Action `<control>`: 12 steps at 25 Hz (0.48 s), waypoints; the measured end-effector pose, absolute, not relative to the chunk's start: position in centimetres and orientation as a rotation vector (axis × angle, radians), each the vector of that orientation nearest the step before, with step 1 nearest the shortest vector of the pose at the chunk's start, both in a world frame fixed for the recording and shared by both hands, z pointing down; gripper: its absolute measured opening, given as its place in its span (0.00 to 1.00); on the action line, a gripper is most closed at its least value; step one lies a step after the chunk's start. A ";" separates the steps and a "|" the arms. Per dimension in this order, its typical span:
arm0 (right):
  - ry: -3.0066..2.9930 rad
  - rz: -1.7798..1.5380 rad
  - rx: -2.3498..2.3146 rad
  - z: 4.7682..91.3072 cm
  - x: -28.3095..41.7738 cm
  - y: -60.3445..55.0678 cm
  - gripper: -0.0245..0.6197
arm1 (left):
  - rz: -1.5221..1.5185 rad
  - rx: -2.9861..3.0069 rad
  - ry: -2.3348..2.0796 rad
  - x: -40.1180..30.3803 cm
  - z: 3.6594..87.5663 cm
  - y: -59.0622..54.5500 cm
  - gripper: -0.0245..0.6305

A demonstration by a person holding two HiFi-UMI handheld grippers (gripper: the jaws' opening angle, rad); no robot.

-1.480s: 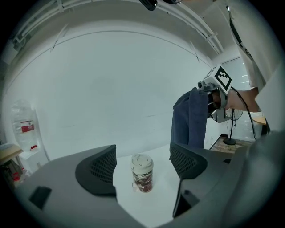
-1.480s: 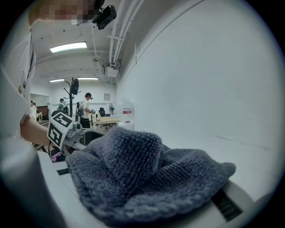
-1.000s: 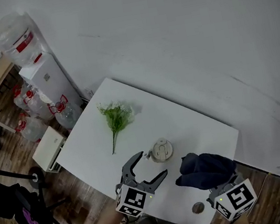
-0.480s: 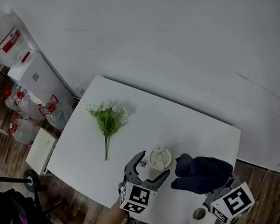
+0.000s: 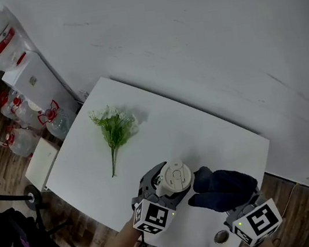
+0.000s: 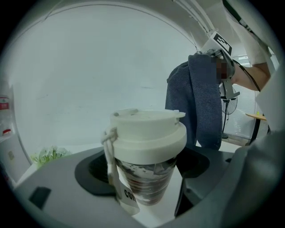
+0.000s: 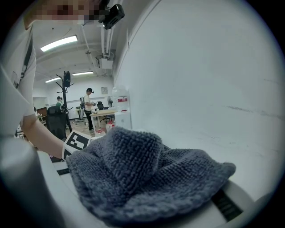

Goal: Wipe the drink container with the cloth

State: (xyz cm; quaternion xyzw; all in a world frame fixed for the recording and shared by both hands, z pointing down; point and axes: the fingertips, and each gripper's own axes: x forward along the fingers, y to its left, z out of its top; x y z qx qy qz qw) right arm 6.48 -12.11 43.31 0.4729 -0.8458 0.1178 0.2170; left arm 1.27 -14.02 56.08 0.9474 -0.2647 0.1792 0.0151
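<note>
The drink container [image 5: 175, 177] is a clear cup with a white lid and a hanging tag, upright near the white table's [image 5: 216, 139] front edge. My left gripper [image 5: 174, 177] has its jaws on either side of the cup. In the left gripper view the cup [image 6: 144, 156] stands between them, and a strip of table shows beside its right side. My right gripper [image 5: 239, 206] is shut on a dark blue-grey cloth [image 5: 224, 187], bunched just right of the cup. The cloth [image 7: 142, 178] fills the right gripper view and hides those jaws.
A green sprig [image 5: 113, 130] lies at the table's left. A small round object [image 5: 221, 236] sits by the front edge. A water dispenser [image 5: 24, 83], spare bottles [image 5: 23, 127] and a chair [image 5: 22, 242] stand on the floor at left.
My left gripper has moved forward so its jaws now stand around the cup, and they have narrowed. The cloth in the right gripper has stayed just right of the cup.
</note>
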 end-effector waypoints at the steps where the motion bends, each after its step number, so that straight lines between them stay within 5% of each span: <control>1: -2.349 0.331 1.308 43.4 6.5 -12.4 0.10 | 0.555 2.949 -0.826 1.3 56.1 -14.0 0.68; 12: -2.436 0.412 1.110 45.2 2.0 -16.0 0.10 | 0.566 2.946 -0.824 1.3 56.3 -13.8 0.68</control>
